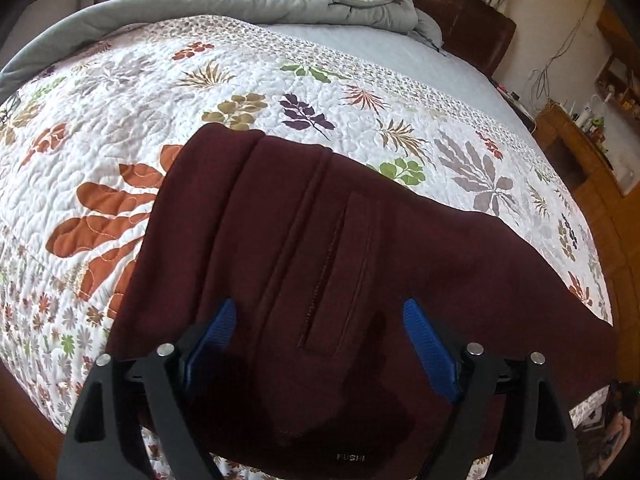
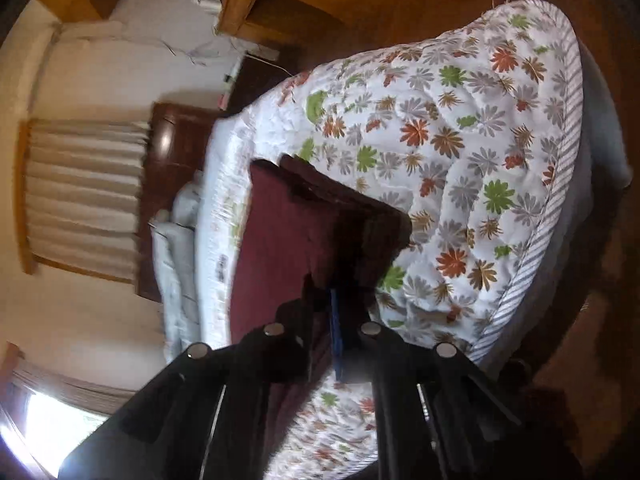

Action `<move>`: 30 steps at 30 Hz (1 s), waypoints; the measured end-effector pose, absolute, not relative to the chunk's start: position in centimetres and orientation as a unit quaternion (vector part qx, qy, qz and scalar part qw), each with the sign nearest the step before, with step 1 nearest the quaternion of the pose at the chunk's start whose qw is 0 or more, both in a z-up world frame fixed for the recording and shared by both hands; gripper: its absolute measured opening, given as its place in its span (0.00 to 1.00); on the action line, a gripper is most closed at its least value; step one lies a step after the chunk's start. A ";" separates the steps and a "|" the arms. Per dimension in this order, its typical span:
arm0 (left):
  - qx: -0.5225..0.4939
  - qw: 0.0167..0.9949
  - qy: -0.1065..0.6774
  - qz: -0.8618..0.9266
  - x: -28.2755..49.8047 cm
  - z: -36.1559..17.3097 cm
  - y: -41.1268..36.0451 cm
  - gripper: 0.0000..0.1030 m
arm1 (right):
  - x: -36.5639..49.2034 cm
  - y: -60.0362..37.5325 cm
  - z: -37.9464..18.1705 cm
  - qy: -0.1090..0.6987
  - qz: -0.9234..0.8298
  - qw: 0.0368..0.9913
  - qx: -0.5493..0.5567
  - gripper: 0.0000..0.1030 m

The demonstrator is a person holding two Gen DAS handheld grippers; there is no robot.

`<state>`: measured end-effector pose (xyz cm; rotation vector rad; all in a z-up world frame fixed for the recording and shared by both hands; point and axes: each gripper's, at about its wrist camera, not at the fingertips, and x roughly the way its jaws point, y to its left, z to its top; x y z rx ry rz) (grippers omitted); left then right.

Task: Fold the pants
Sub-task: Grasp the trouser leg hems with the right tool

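While the maroon pants [image 1: 320,248] lie spread across the floral quilt [image 1: 120,92] on the bed, the left wrist view shows the left gripper [image 1: 316,344] poised above the cloth near the welt pocket [image 1: 336,272], its blue fingers [image 1: 430,344] wide apart and holding nothing. To fold cleanly, it should probably come down on an edge and pinch both layers. In the right wrist view, which is blurred and rolled sideways, the right gripper [image 2: 344,336] has its fingers nearly together around a lifted edge of the pants [image 2: 280,224]; the pads seem to clamp the fabric. Carrying that edge over evenly, without dragging the quilt [image 2: 460,140], would keep the crease straight.
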<state>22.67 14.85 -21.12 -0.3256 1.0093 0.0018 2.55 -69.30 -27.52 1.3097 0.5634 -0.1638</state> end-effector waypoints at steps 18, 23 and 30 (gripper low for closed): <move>-0.167 0.859 0.484 -0.001 22.7 -20.9 15.1 0.84 | 2.7 -71.3 -28.6 0.206 -0.029 0.758 0.618 0.61; -0.167 0.859 0.483 0.004 22.7 -20.9 14.9 0.85 | 3.4 -71.1 -29.1 0.181 0.018 0.752 0.633 0.53; -0.164 0.859 0.485 0.006 22.8 -20.9 14.9 0.85 | 5.6 -71.3 -28.9 0.199 0.007 0.764 0.613 0.48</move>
